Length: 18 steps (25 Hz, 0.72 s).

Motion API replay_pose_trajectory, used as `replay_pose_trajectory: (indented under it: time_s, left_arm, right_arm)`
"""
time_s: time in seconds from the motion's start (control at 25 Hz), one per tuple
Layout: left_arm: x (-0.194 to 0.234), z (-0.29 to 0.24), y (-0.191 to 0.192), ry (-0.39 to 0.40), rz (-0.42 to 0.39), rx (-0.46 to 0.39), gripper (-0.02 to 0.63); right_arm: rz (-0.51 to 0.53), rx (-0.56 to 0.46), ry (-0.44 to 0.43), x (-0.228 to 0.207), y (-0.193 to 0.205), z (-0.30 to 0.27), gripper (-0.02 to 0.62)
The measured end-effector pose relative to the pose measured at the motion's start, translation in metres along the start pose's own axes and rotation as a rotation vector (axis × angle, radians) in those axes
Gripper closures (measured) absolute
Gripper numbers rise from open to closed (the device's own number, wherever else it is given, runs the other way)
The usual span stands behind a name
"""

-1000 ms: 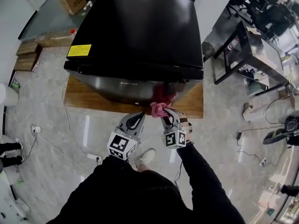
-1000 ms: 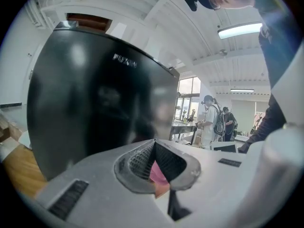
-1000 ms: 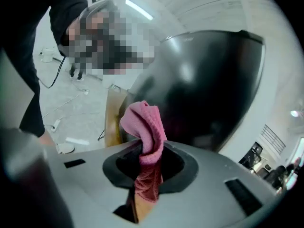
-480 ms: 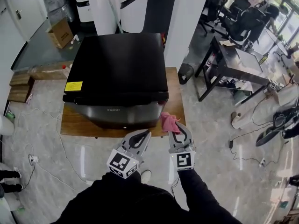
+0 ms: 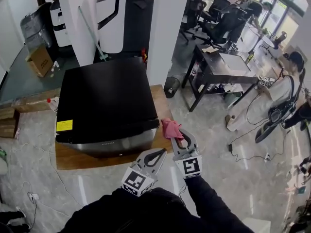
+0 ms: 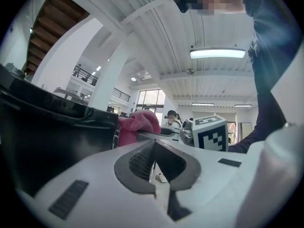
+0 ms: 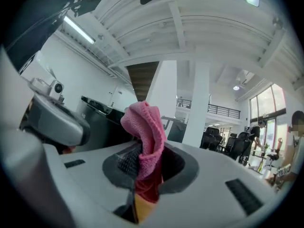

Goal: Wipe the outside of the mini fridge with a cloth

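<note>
One mini fridge (image 5: 102, 101), one pink cloth (image 5: 170, 128) and two grippers show in the head view; the right gripper (image 5: 178, 134) is clamped on the cloth, which bunches out past its tips, and the fridge's front right corner lies just ahead and to the left of those tips; the cloth looks to be off the fridge at this moment, near that corner but not pressed to it; the left gripper (image 5: 162, 153) sits low, just beside the right one on its left, with the fridge door ahead of it; one wooden platform (image 5: 73, 160) carries the fridge. As a judgement, no surface tells wiped from unwiped, so how much is done cannot be read; with the cloth lifted clear, at least the side next to the right gripper seems left to do.

One pair of jaws fills the left gripper view, and the left gripper (image 6: 154, 145) has them closed together with nothing between; the fridge's dark wall (image 6: 47, 132) stands to its left, the cloth (image 6: 137, 125) ahead and slightly above its tips.

One cloth only in the right gripper view; the right gripper (image 7: 142, 161) pinches it at the middle, the cloth (image 7: 145, 125) standing up from between the jaws; the fridge (image 7: 99, 114) is ahead to the left, apart from the cloth.
</note>
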<state>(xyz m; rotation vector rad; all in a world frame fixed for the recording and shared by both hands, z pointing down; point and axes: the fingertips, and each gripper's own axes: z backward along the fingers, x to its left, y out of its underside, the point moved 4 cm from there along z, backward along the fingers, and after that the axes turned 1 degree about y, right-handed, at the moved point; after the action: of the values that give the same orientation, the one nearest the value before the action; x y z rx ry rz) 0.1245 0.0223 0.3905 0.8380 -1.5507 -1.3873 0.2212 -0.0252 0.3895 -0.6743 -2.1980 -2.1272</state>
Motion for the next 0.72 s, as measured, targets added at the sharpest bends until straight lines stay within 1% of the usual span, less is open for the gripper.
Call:
replay_pose_trajectory:
  time_s: [0.08,0.2,0.32,0.4,0.48,0.56,0.64,0.72]
  left_arm:
    - [0.002,-0.008,-0.001,0.029,-0.008,0.002,0.600]
    - [0.007,-0.022,0.000,0.055,0.005,0.003,0.600]
    - [0.005,-0.037,0.002,0.053,0.007,0.005,0.600]
    - [0.006,-0.052,0.008,0.033,0.014,0.010,0.600]
    - [0.008,-0.071,0.013,0.007,0.023,0.005,0.600]
    - [0.008,-0.091,0.017,-0.035,0.025,-0.009,0.600]
    - [0.009,-0.112,0.018,-0.097,0.018,-0.027,0.600]
    - [0.010,-0.130,0.016,-0.155,-0.002,-0.042,0.600]
  right_arm:
    - [-0.037,-0.006,-0.002,-0.006,-0.003,-0.009,0.522]
    - [-0.043,-0.013,-0.005,-0.022,-0.003,-0.024,0.522]
    - [-0.043,-0.041,-0.027,-0.043,-0.001,-0.039,0.522]
    - [-0.042,-0.064,-0.061,-0.058,0.002,-0.050,0.522]
    - [-0.044,-0.087,-0.110,-0.072,0.007,-0.064,0.522]
    - [-0.049,-0.113,-0.177,-0.084,0.014,-0.078,0.522]
    - [-0.057,-0.153,-0.268,-0.094,0.019,-0.091,0.522]
    - [-0.061,-0.185,-0.384,-0.099,0.025,-0.101,0.522]
